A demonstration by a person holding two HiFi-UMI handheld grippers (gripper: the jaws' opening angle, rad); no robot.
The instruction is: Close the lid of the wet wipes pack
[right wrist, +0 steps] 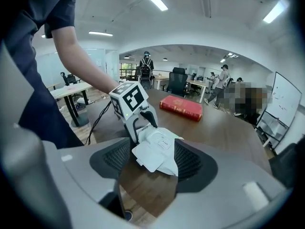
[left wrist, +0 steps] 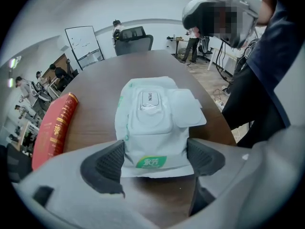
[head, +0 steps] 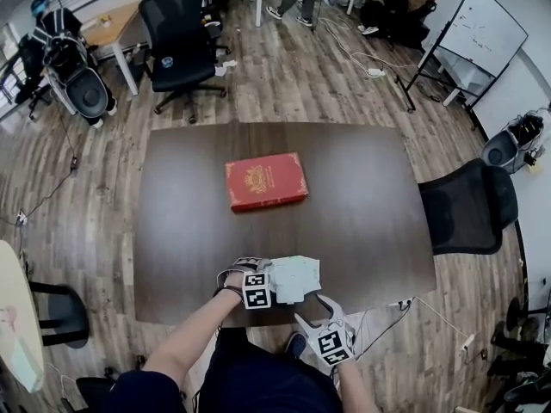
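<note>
Pack point(head: 295, 278) lies flat at near edge of table point(head: 362, 196), well apart from red book point(head: 265, 181) at the middle. Lid point(left wrist: 186, 108) is flipped open, lying out to one side of the opening. Left tool point(left wrist: 155, 159) is clamped on the pack's near end, pads pressed into both sides. Right tool point(right wrist: 152, 159) sits just off the table edge, pointing down at the pack, jaws apart. The open lid shows between them, seemingly untouched, though the angle leaves contact uncertain.
</note>
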